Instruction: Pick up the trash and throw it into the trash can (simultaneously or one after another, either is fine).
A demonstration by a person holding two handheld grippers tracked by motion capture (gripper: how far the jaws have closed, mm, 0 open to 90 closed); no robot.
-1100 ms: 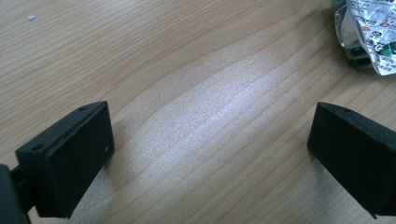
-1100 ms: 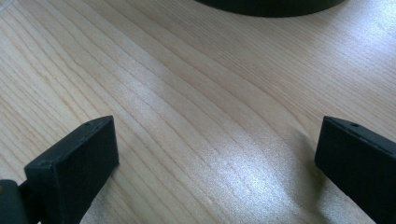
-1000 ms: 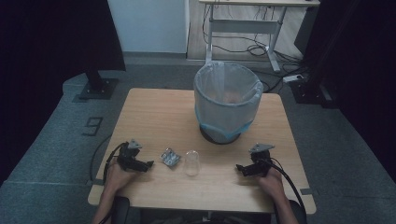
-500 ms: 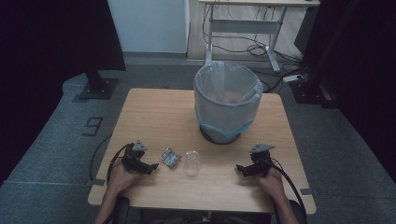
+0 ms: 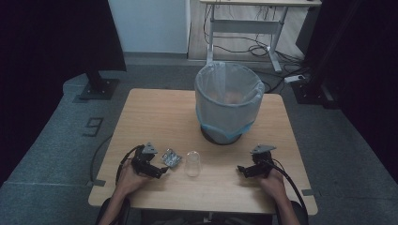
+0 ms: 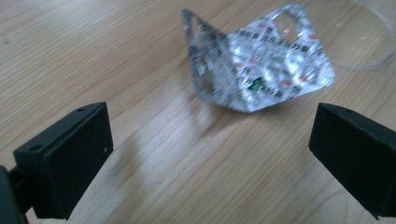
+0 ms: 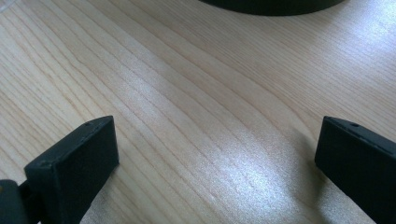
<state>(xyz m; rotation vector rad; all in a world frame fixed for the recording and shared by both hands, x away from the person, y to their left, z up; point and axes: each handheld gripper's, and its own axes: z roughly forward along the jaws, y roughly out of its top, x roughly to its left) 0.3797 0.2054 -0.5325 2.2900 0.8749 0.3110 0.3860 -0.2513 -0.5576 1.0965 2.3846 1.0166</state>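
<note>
The blister pack (image 6: pixel 261 70) bears dark print, too blurred to read.

On the desk (image 5: pixel 155 112): bin (image 5: pixel 228 101) at the far middle; nearer, blister pack (image 5: pixel 171 158) left of cup (image 5: pixel 192 163), just beside it. Left gripper (image 5: pixel 159 172) just left of pack; right gripper (image 5: pixel 242 169) well right of cup.

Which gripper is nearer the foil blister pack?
Left. The left gripper sits just beside the blister pack, jaws open toward it; the right gripper is beyond the clear cup.

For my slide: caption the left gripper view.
Open left gripper faces a crumpled pill pack lying on the wooden table.
</note>
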